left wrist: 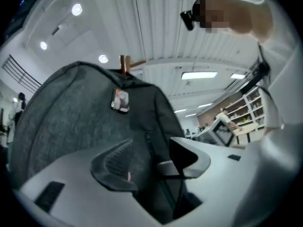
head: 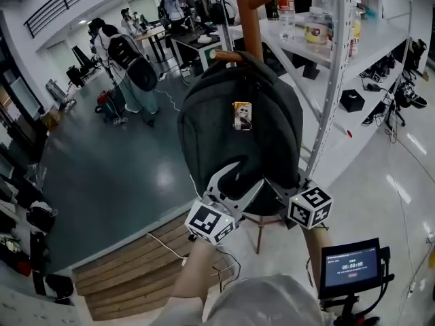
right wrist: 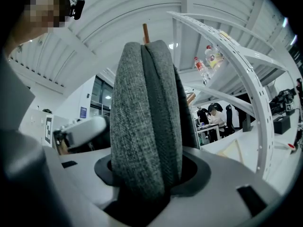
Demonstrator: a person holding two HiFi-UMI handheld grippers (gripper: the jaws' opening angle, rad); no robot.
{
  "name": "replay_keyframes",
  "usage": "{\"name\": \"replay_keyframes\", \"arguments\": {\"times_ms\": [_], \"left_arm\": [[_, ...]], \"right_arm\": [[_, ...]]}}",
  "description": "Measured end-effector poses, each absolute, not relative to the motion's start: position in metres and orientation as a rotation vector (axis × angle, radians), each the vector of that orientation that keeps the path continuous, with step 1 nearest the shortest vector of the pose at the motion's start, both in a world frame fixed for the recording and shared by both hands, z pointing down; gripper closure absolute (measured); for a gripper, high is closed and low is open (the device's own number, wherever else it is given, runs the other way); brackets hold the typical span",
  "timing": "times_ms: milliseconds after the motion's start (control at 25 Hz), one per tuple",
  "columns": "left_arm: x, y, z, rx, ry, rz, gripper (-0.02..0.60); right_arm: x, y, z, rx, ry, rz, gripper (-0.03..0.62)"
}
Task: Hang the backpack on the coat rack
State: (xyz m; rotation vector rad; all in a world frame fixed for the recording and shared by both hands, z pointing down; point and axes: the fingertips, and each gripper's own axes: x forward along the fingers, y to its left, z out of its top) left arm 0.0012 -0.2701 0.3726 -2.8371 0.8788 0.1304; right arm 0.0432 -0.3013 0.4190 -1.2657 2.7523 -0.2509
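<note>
Backpack (head: 224, 114) hangs mid-frame on the coat rack (head: 248, 19) peg, soft, saggy, probably light. Right tongs (right wrist: 151, 171) pinch its padded lower edge; left tongs (left wrist: 154, 161) stand spread beside the fabric. The top loop looks the firmest hold.

Grey left hand-held gripper (head: 238, 178), black-and-white marker cube (head: 211, 223), pale top (head: 272, 304)

This looks like a large open lab or workshop. A dark glossy floor (head: 109, 175) runs back to desks (head: 187, 43) where several people (head: 129, 53) stand and work. White perforated metal shelving (head: 340, 60) carries bottles (head: 316, 19) and gear, a mezzanine railing (head: 61, 2) runs overhead, strip lights (left wrist: 199, 74) line the ceiling, and a small timer screen (head: 350, 267) sits on a stand.
</note>
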Motion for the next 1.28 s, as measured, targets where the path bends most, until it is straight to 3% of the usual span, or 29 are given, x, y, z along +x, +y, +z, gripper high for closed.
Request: {"name": "replay_keyframes", "arguments": {"times_ms": [120, 160, 400, 600, 920, 1080, 1280], "left_arm": [[0.006, -0.302, 0.392, -2.633, 1.123, -0.032, 0.428], [0.006, -0.307, 0.394, -2.596, 1.166, -0.036, 0.433], [0.008, -0.308, 0.392, -2.733, 1.192, 0.067, 0.433], [-0.005, -0.315, 0.399, -2.787, 1.269, 0.158, 0.433], [-0.011, -0.319, 0.404, -2.838, 1.309, 0.180, 0.436], [-0.022, -0.327, 0.404, -2.821, 1.374, 0.182, 0.436], [-0.039, -0.339, 0.414, -2.842, 1.481, 0.254, 0.437]], "right_arm": [[0.037, -0.294, 0.429, -1.232, 2.813, -0.254, 0.397], [0.034, -0.292, 0.431, -1.217, 2.827, -0.260, 0.398], [0.035, -0.279, 0.431, -1.128, 2.844, -0.295, 0.396], [0.023, -0.267, 0.440, -0.967, 2.894, -0.336, 0.338], [0.016, -0.259, 0.454, -1.053, 2.945, -0.228, 0.338], [0.030, -0.249, 0.468, -1.185, 2.955, -0.155, 0.339], [0.071, -0.224, 0.439, -1.016, 2.632, -0.397, 0.341]]}}
